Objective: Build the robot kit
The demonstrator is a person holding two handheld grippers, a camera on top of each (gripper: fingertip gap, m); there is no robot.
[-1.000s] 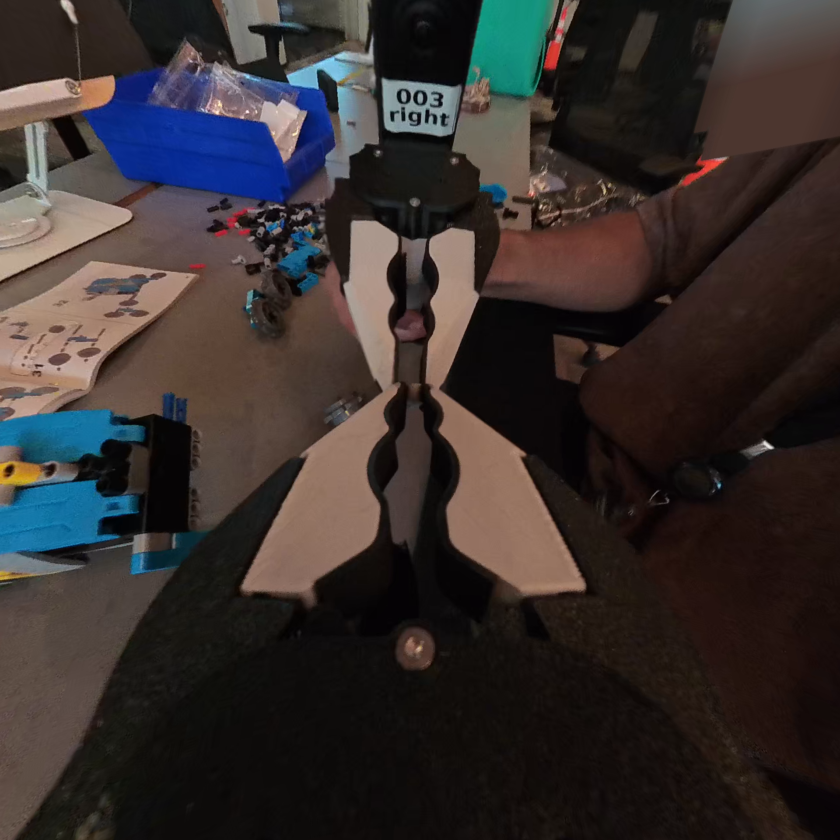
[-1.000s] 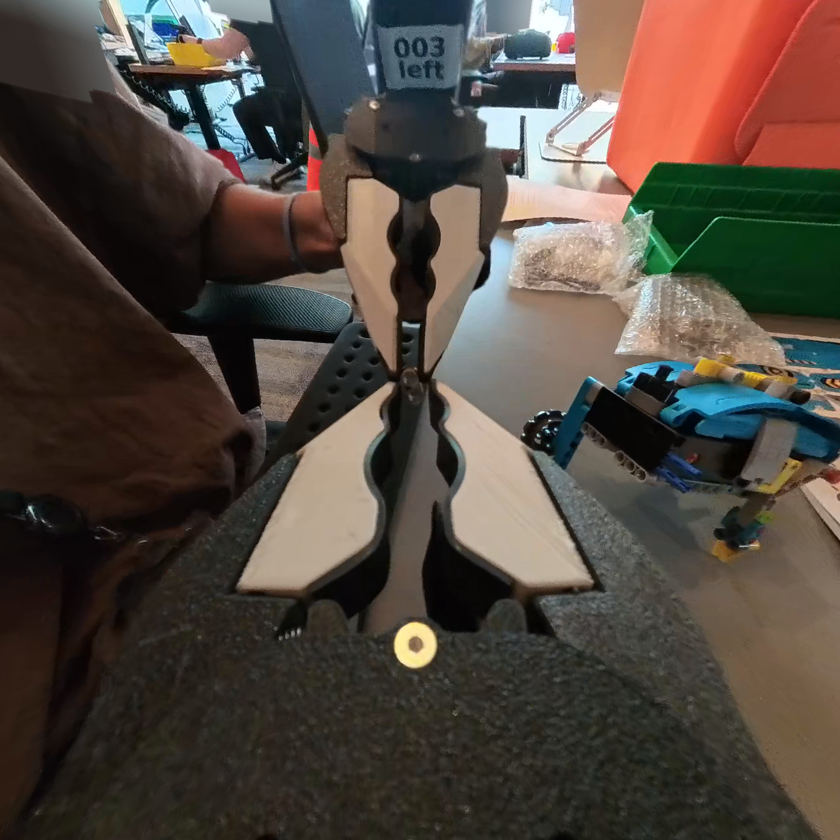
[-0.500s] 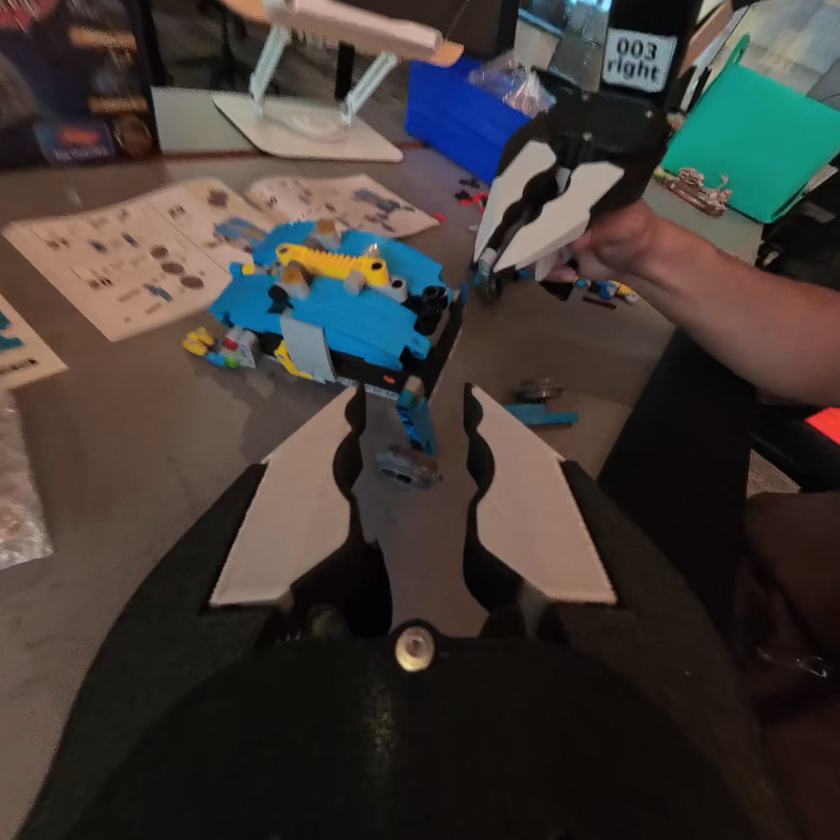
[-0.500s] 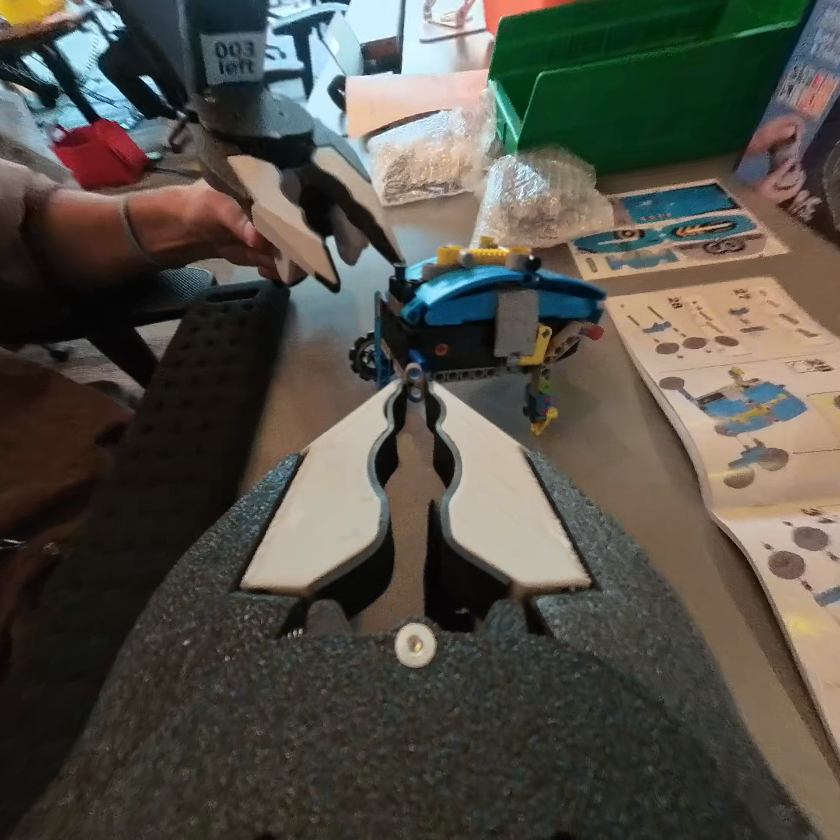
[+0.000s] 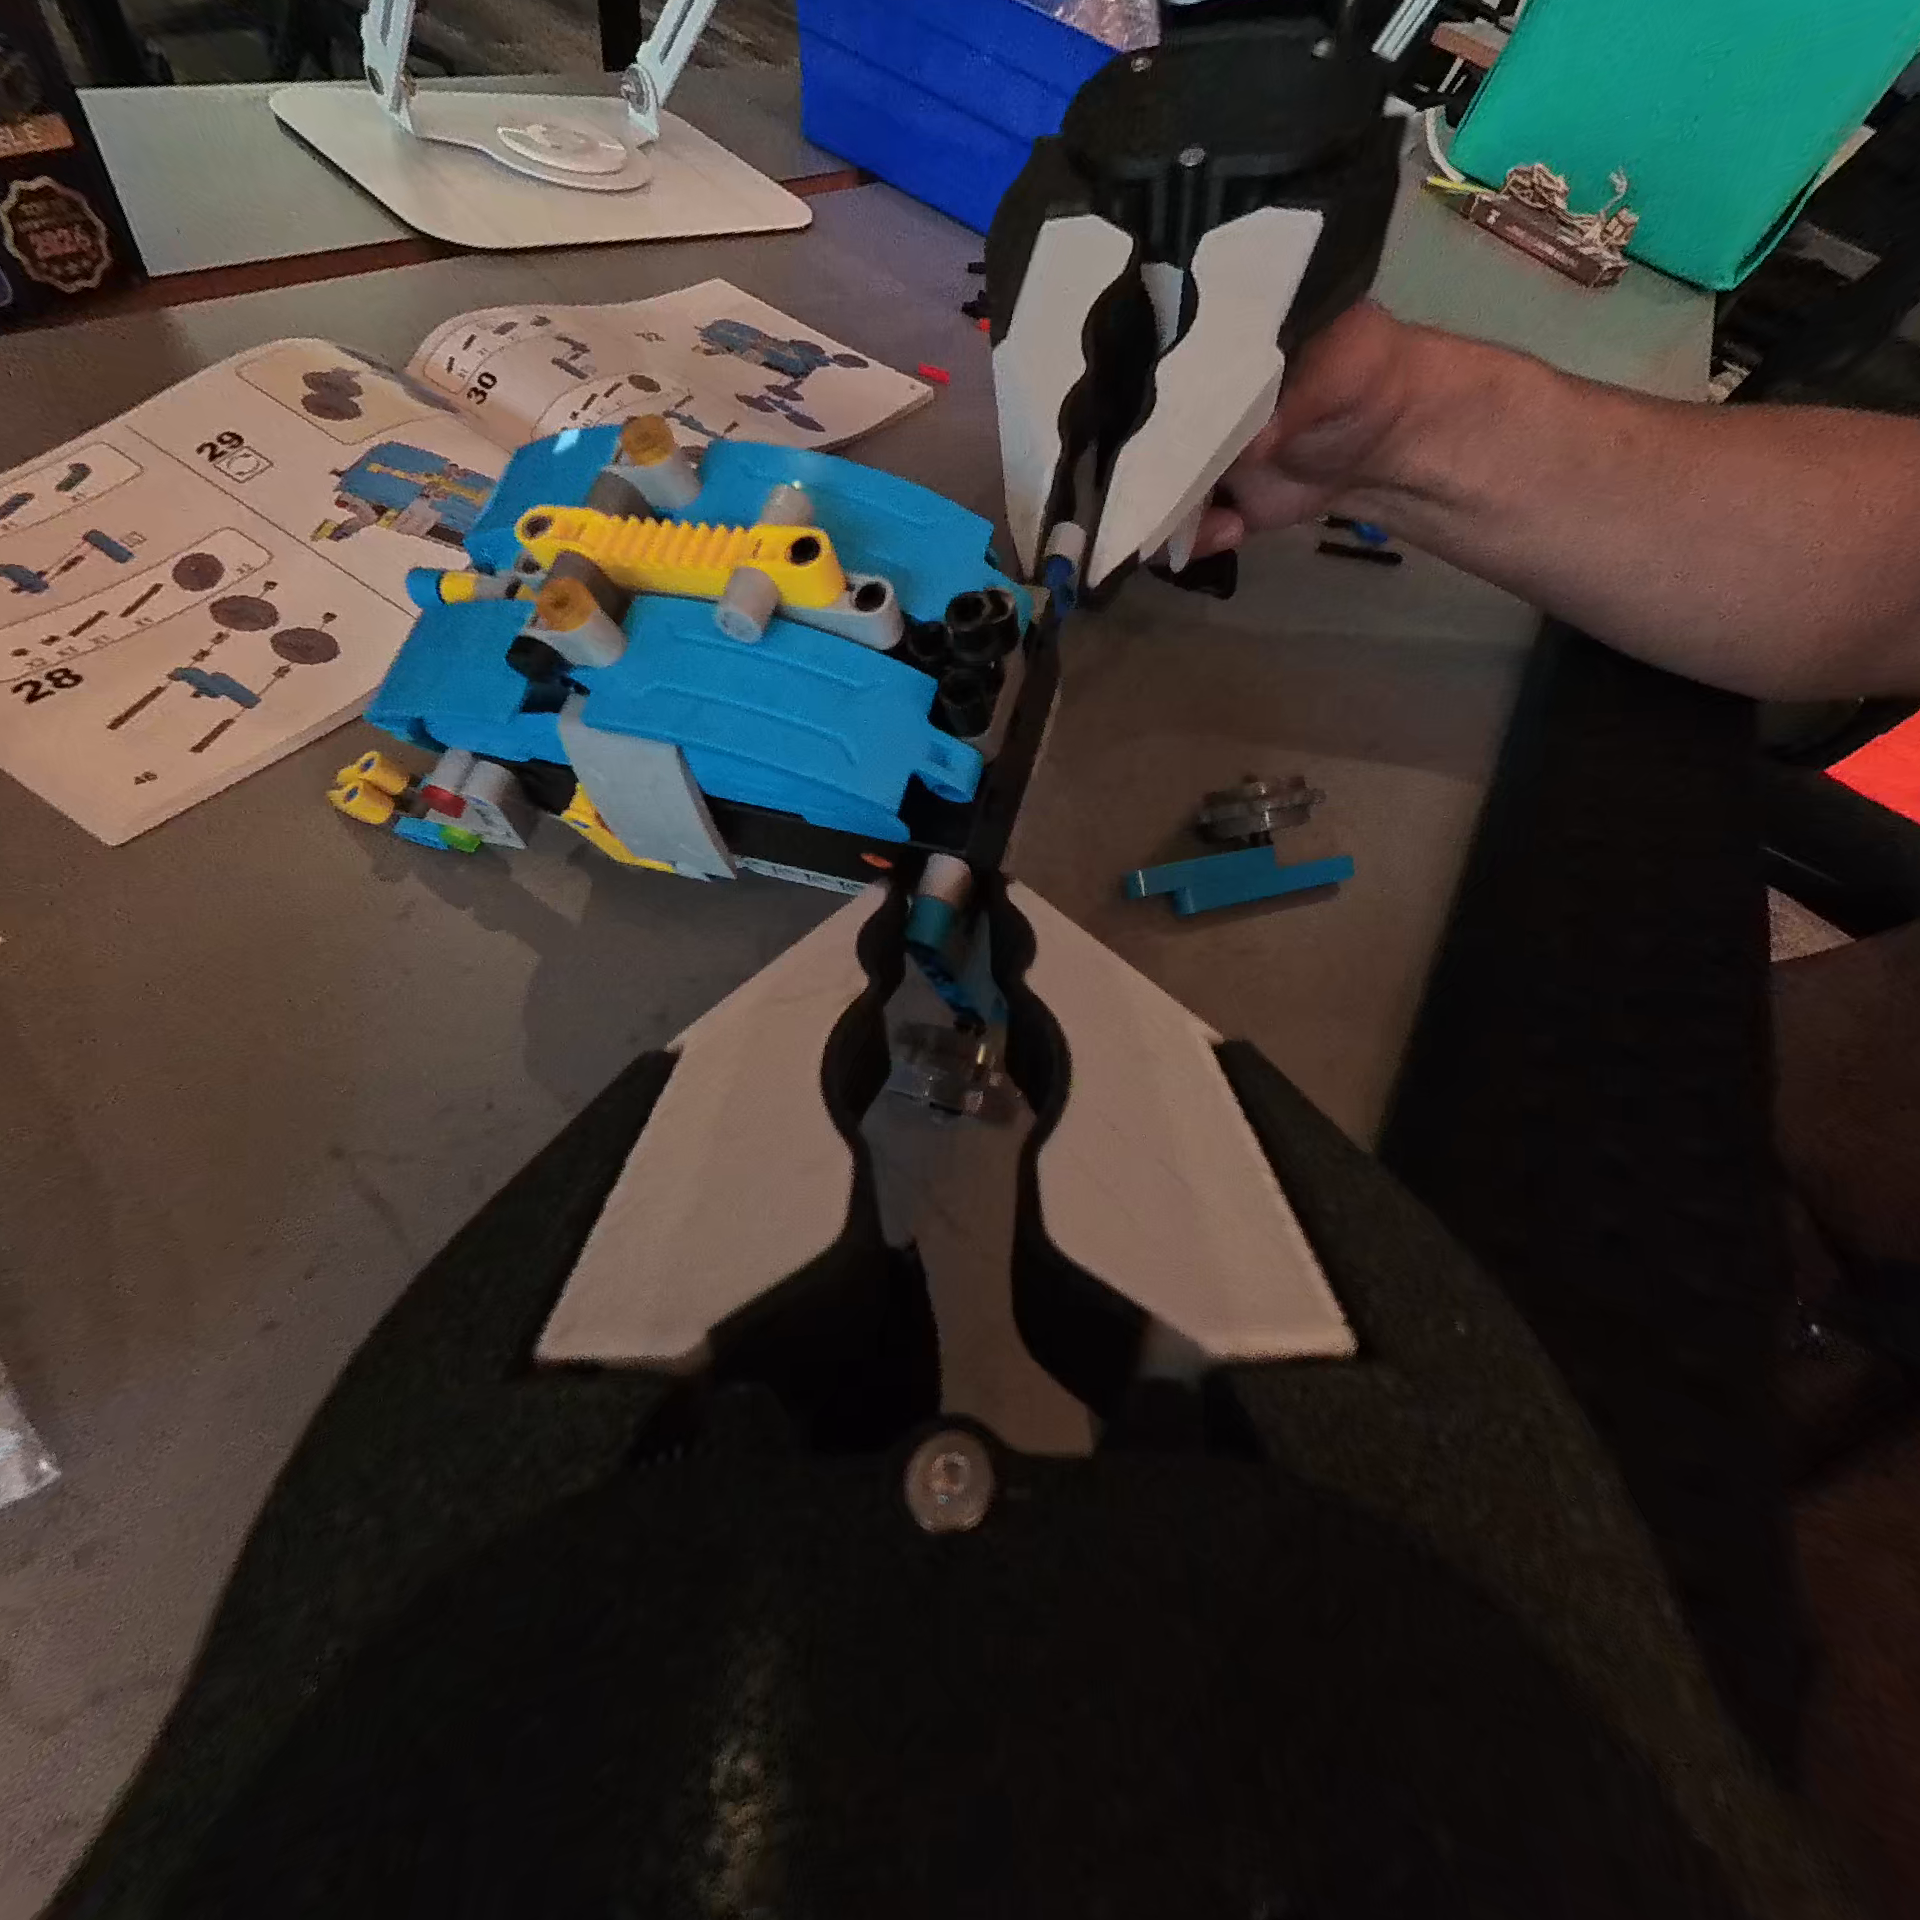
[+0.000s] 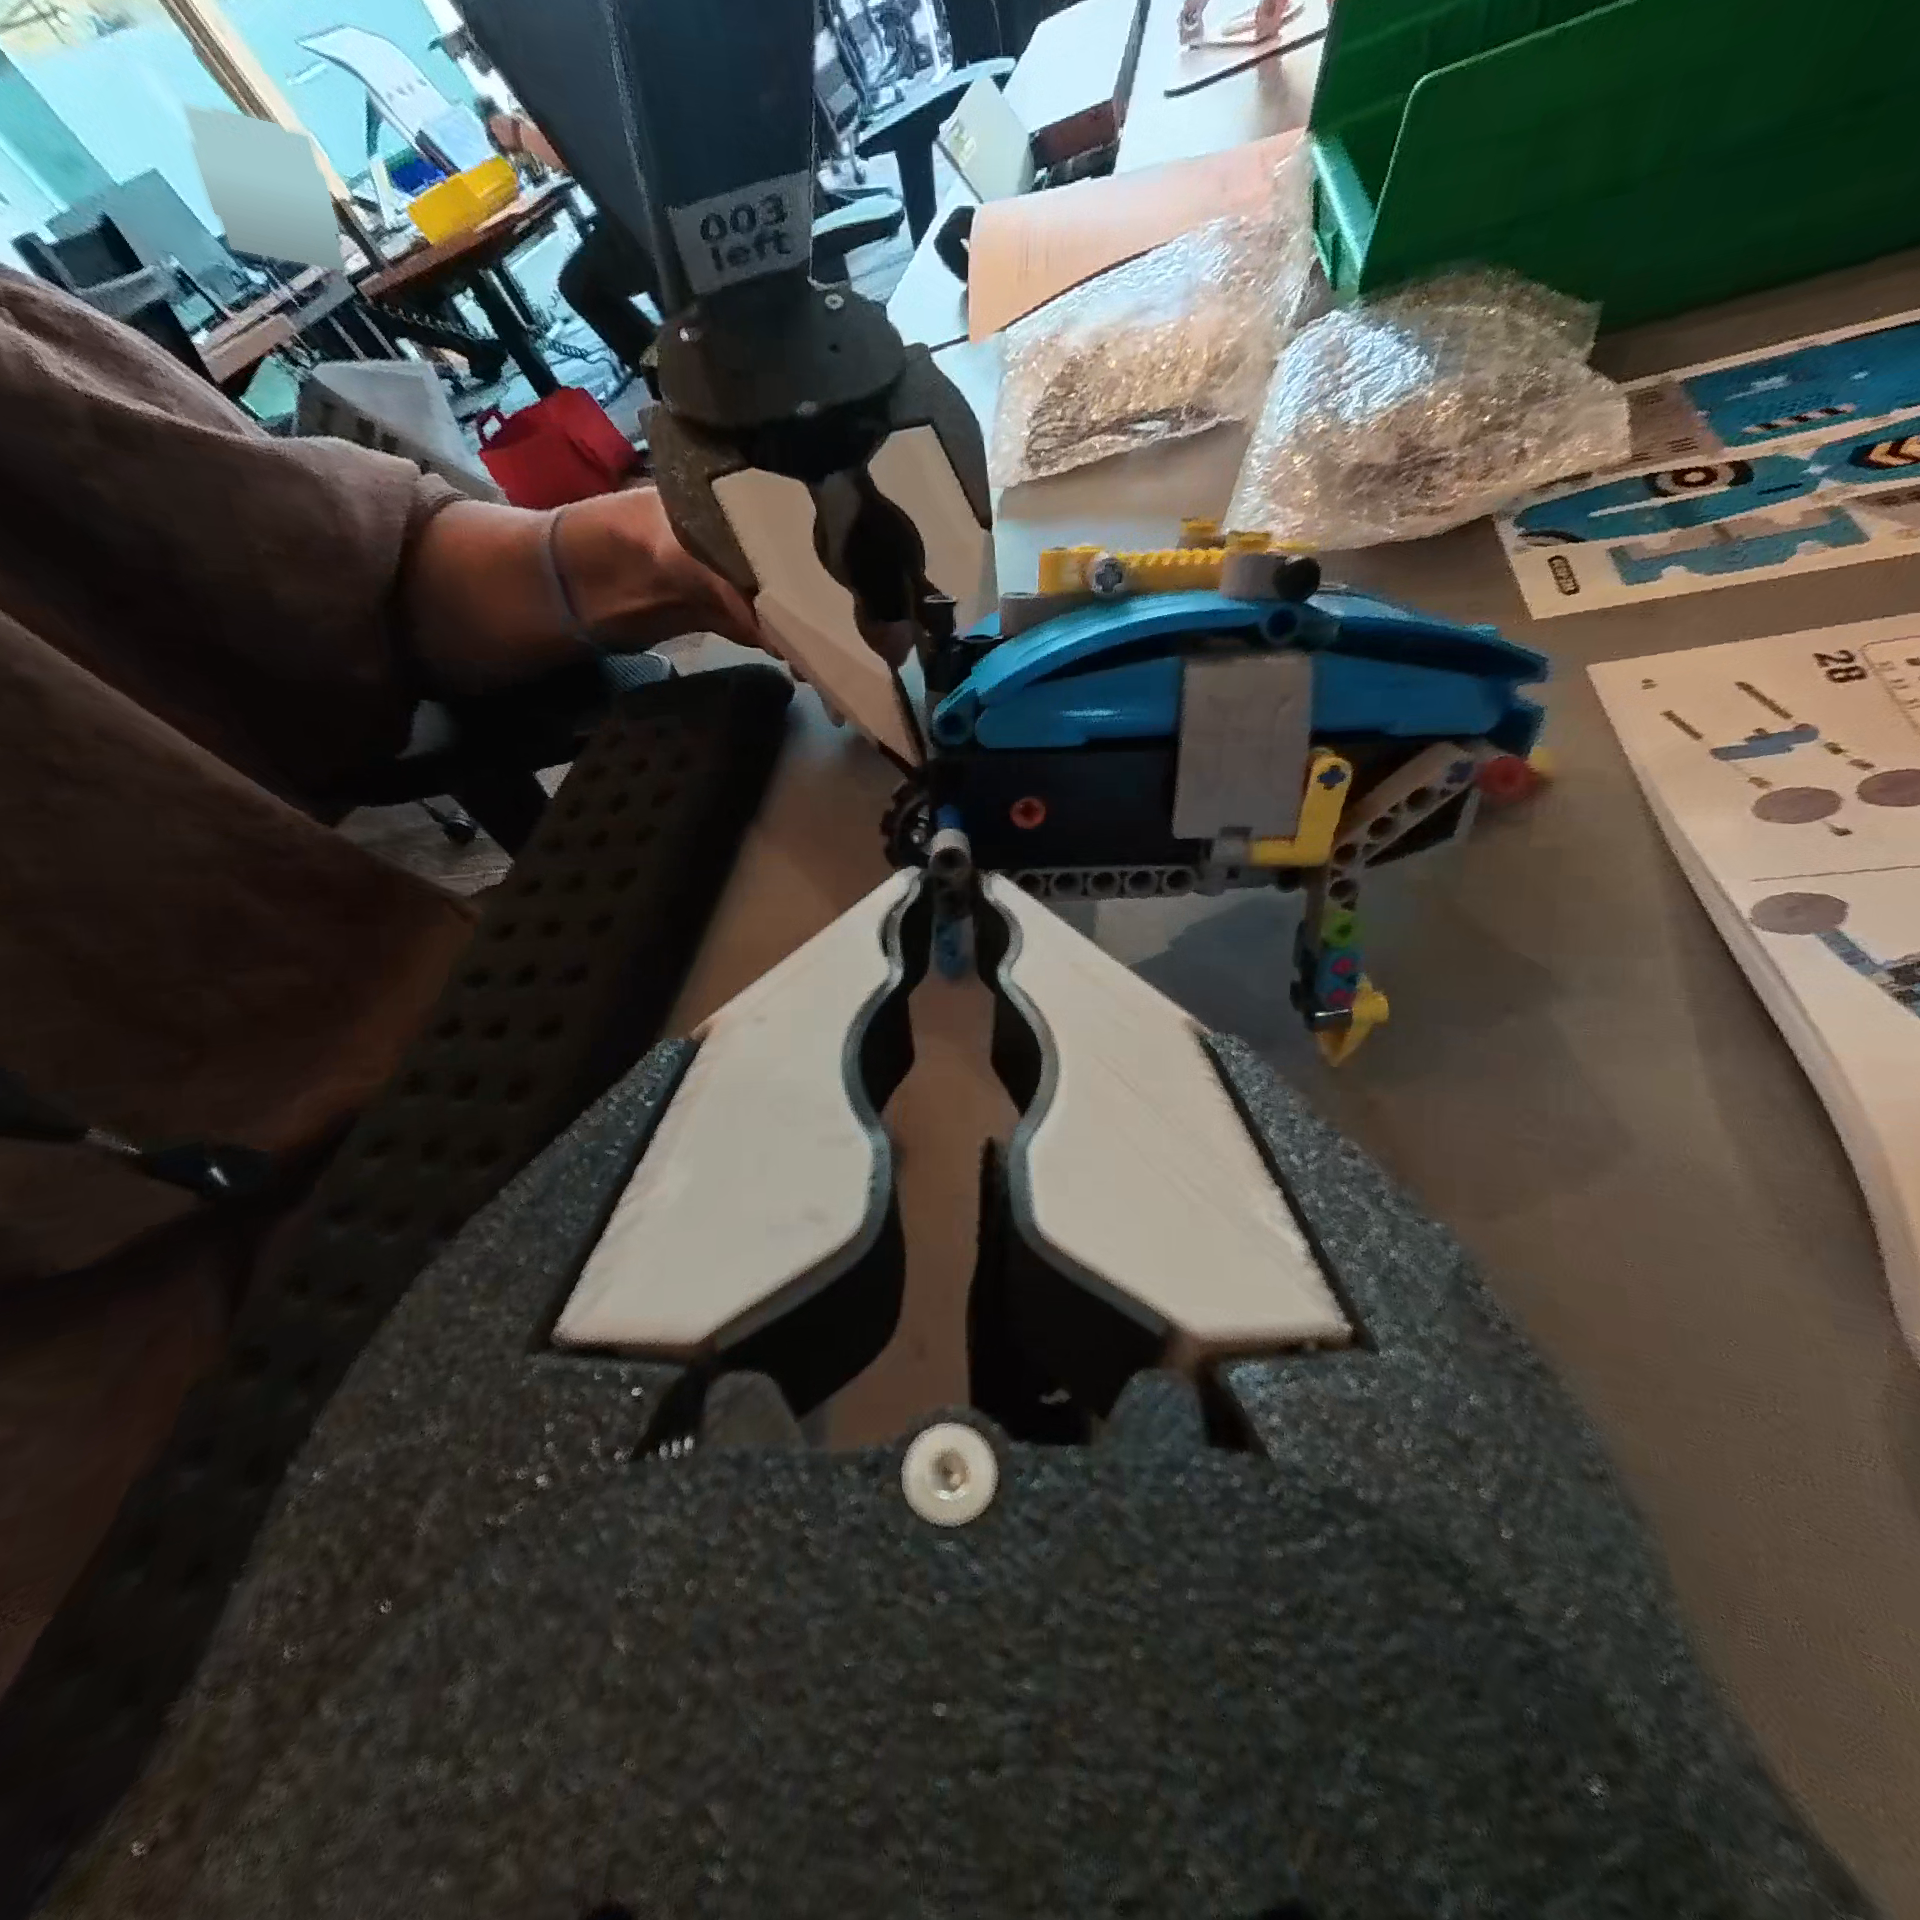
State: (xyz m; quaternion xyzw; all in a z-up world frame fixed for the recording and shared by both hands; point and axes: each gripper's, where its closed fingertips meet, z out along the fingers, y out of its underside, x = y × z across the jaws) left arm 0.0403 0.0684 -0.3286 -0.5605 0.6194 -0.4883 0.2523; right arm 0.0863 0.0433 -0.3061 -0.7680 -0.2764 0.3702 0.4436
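Note:
A blue, black and yellow brick vehicle [image 5: 707, 644] lies on the grey table; it also shows in the right wrist view [image 6: 1247, 707]. My left gripper [image 5: 943, 896] is closed down on a blue beam [image 5: 935, 935] at the vehicle's near black end. In the right wrist view the left gripper [image 6: 912, 753] meets that same end. My right gripper [image 6: 951, 883] is shut on a small grey-and-blue pin [image 6: 951, 857], held right by the vehicle's end. In the left wrist view the right gripper [image 5: 1060, 566] points down at that corner.
Open instruction booklets [image 5: 208, 540] [image 6: 1766, 831] lie beside the vehicle. A loose blue beam [image 5: 1236, 883], a grey wheel [image 5: 1252, 805] and a clear wheel [image 5: 945, 1070] lie near the table edge. A blue bin [image 5: 935, 104], green bin [image 6: 1610, 156], plastic bags [image 6: 1403, 416] and a black chair [image 6: 623, 831] surround it. The grippers' ends are close to 7 centimetres from one another.
Both grippers swung from facing each other off the table edge to the vehicle. The left one opened, then closed on the vehicle's end. The right one stayed shut on the pin.

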